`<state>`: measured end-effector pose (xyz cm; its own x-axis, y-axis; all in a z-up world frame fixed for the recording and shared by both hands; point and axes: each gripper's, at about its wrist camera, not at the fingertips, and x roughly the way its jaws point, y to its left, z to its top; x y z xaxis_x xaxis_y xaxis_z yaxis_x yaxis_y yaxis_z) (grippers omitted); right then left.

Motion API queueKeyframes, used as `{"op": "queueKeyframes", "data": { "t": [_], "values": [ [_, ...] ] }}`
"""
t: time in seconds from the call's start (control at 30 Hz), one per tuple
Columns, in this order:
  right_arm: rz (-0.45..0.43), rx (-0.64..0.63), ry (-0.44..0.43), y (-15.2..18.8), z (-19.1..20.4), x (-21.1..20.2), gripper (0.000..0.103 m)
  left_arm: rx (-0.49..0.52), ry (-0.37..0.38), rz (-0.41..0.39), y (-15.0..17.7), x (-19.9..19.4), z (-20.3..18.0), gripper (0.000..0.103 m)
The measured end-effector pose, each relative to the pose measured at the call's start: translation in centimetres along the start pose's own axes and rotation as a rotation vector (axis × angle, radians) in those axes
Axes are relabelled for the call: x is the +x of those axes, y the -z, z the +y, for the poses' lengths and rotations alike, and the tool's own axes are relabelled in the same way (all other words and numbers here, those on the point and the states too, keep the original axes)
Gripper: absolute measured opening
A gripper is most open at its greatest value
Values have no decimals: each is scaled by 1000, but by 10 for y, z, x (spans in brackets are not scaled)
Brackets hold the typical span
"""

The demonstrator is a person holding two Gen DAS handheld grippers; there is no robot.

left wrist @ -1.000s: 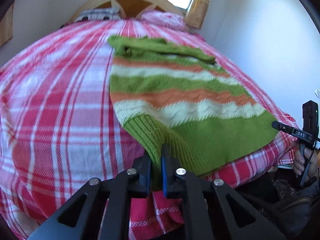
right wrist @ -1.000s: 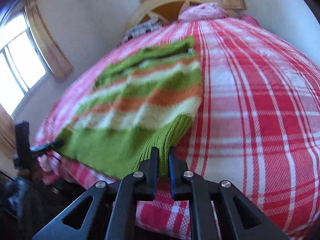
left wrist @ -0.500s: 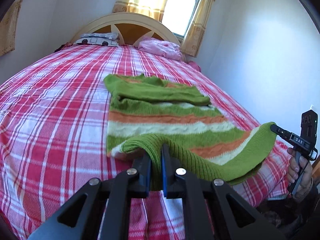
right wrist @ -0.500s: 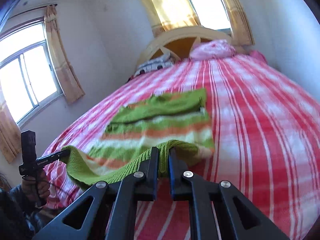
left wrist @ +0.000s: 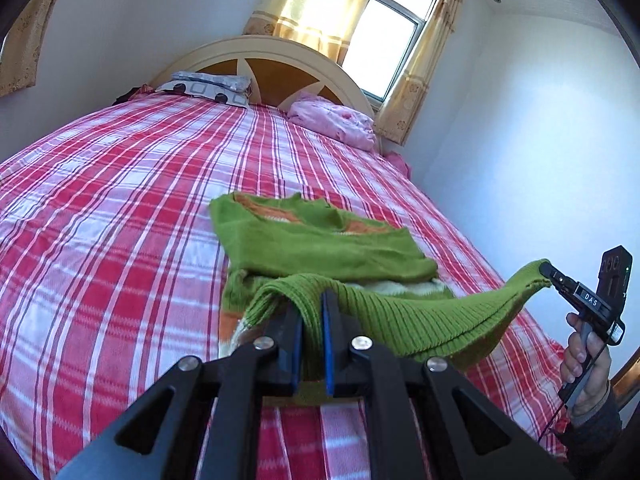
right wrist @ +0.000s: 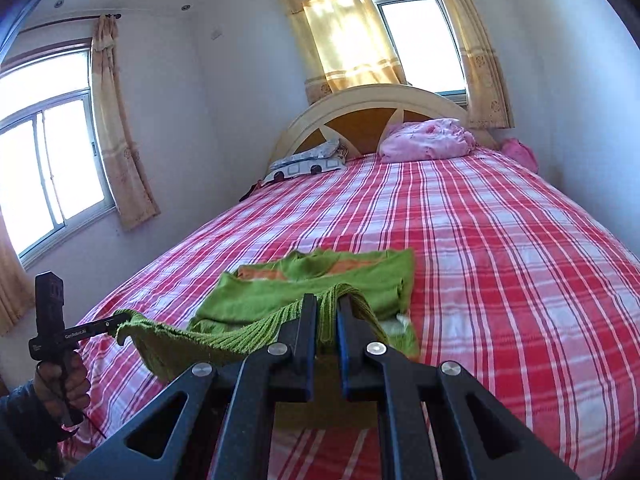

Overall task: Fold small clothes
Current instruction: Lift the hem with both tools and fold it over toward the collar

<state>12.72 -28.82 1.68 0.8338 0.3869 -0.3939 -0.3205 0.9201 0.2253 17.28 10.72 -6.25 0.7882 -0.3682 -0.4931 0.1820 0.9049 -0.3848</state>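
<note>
A green, orange and cream striped knitted sweater [left wrist: 320, 248] lies on the red-and-white plaid bed [left wrist: 120, 208], nearer the foot of the bed than the headboard [left wrist: 276, 52]. Its ribbed green hem [left wrist: 420, 320] is lifted off the bed and stretched between the two grippers, hanging above the part of the sweater that lies flat. The left gripper [left wrist: 311, 320] is clamped on the hem's left corner, with the knit bunched between its blue-lined fingers. The right gripper [right wrist: 326, 320] is clamped on the hem's right corner in the same way, the ribbed cloth rising between its fingers. In the left wrist view the right gripper appears at the right edge, off the side of the bed, held by a hand [left wrist: 584, 364], and the hem sags in a shallow curve toward it. In the right wrist view the left gripper shows at the left edge, also off the bed, gripped by a hand [right wrist: 60, 384] in a dark sleeve. A pink bundle of cloth [right wrist: 428, 140] and a patterned pillow [right wrist: 308, 160] rest against the headboard, well apart from the sweater. Yellow curtains [right wrist: 344, 28] hang at the window behind the headboard.
</note>
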Motion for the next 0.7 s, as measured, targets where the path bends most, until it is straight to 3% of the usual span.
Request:
{"op": "queueKeyframes", "data": {
  "t": [0.27,0.7],
  "values": [
    [-12,-17,8,-33,-8,36,8,-10,-25,-16,-33,28,11,9],
    [73,-5,50,-74,-36,138,8,-30,-52,12,-89,96,35,9]
  ]
}}
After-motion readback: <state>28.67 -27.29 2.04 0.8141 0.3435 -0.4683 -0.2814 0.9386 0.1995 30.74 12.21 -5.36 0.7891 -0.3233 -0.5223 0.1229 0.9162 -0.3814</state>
